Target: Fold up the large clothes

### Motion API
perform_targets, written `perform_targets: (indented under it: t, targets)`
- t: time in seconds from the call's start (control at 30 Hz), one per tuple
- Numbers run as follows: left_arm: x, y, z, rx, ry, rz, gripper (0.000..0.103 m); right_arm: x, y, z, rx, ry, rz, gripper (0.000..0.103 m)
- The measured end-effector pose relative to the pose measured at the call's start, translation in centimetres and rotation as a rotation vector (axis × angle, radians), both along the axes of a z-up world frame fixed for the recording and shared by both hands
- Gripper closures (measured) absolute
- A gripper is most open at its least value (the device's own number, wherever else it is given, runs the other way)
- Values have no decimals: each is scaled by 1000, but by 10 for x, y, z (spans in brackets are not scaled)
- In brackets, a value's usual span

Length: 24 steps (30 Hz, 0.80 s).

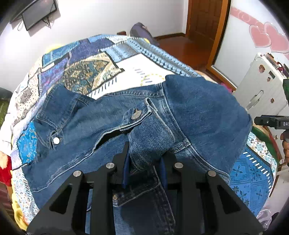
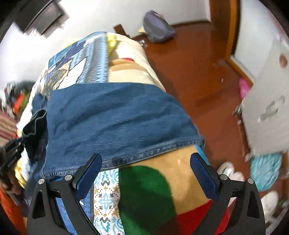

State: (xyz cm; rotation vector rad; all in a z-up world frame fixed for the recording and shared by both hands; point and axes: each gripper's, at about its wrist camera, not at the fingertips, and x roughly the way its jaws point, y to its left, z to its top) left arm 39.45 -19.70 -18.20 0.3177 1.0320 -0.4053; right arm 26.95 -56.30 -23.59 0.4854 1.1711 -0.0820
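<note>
A blue denim jacket [image 1: 198, 112] lies spread on the patchwork bedspread [image 1: 86, 72], with one panel folded over at the right. In the left wrist view my left gripper [image 1: 144, 162] is shut on the jacket's sleeve cuff [image 1: 142, 115]. The cuff, with its metal button, stands up between the blue pads. In the right wrist view my right gripper [image 2: 146, 171] is open wide just short of the jacket's hem [image 2: 137, 153], with only a green, tan and red blanket [image 2: 144, 189] between its fingers. The right wrist view is blurred.
The bed's edge drops to a wooden floor [image 2: 189, 81] on the right. A white suitcase [image 1: 261, 86] stands near a doorway. A grey backpack [image 2: 157, 27] lies on the floor beyond the bed. White shoes [image 2: 229, 170] sit by the bedside. A screen [image 1: 38, 12] hangs on the wall.
</note>
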Motion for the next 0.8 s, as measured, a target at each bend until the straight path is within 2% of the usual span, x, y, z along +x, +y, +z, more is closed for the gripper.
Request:
perform_targets:
  t: [0.07,0.13,0.2,0.3,0.37,0.43,0.5,0.53,0.63,0.8]
  targets:
    - [2,-4,-11,3,46,-7,70,7,-7,-11,55,22,-31,7]
    - [0,-7,-22,2,77,-13,61,13,-10,-24,131,39,-55,11]
    - [-3,-8,-24,13,75,-15,55,21,-10,-35,186,54,-81,16]
    - [-8,-6,-19,7,64,-25,48,30,-11,-44,215,49,-120,22]
    - [-10,-1,-11,-10,53,-19,45,34,-12,-45,226,39,-151,30]
    - [-10,7,-2,-36,42,4,39,38,-12,-43,240,15,-162,52]
    - [-10,17,10,-72,33,36,36,41,-10,-36,230,3,-163,65]
    - [-9,22,15,-83,28,51,35,42,-7,-30,209,-8,-156,76]
    - [-8,39,32,-105,-6,89,33,45,2,-7,129,-54,-135,86]
    - [-6,71,55,-95,-85,147,33,52,19,47,81,-182,-100,89]
